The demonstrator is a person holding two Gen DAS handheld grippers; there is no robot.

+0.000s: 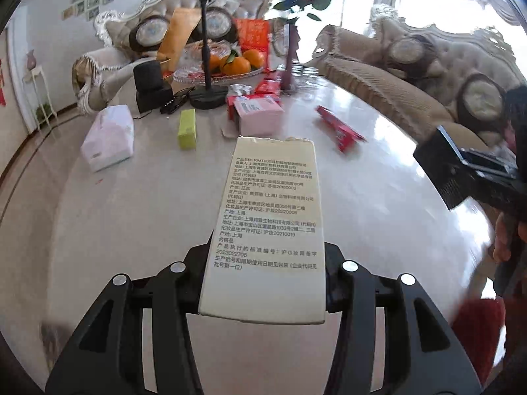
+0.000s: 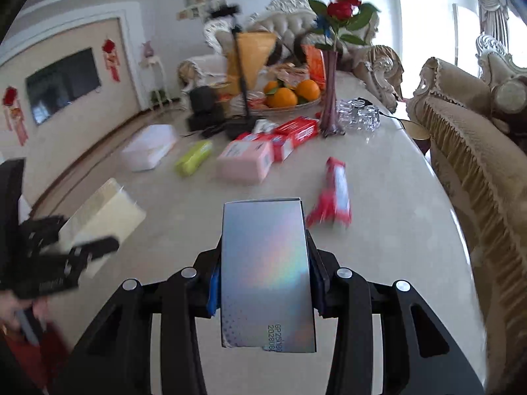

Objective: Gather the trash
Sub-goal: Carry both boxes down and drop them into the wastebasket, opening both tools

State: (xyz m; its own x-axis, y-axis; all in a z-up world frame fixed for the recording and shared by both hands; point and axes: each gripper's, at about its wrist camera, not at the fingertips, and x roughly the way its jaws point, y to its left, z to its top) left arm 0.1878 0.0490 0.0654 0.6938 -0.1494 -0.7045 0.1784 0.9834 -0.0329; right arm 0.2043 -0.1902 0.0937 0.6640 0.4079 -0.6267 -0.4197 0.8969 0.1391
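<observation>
My left gripper [image 1: 267, 260] is shut on a cream carton [image 1: 268, 217] printed with black Chinese text, held above the white table [image 1: 131, 230]. My right gripper [image 2: 265, 263] is shut on a silver holographic box [image 2: 266, 273], also above the table. The right gripper shows at the right edge of the left wrist view [image 1: 467, 171]; the left gripper with its cream carton [image 2: 102, 210] shows blurred at the left of the right wrist view. On the table lie a red wrapper [image 1: 341, 130] [image 2: 332, 194], a pink box [image 1: 258, 117] [image 2: 245, 161] and a yellow-green box [image 1: 187, 129] [image 2: 193, 158].
A white tissue pack [image 1: 108, 136] [image 2: 150, 146] lies at the left. A fruit dish with oranges [image 1: 237, 62] [image 2: 290, 95], a black stand [image 1: 207, 95], a purple vase with roses [image 2: 329, 98] and glass cups [image 2: 359, 117] stand at the back. Sofas [image 2: 477, 151] border the table.
</observation>
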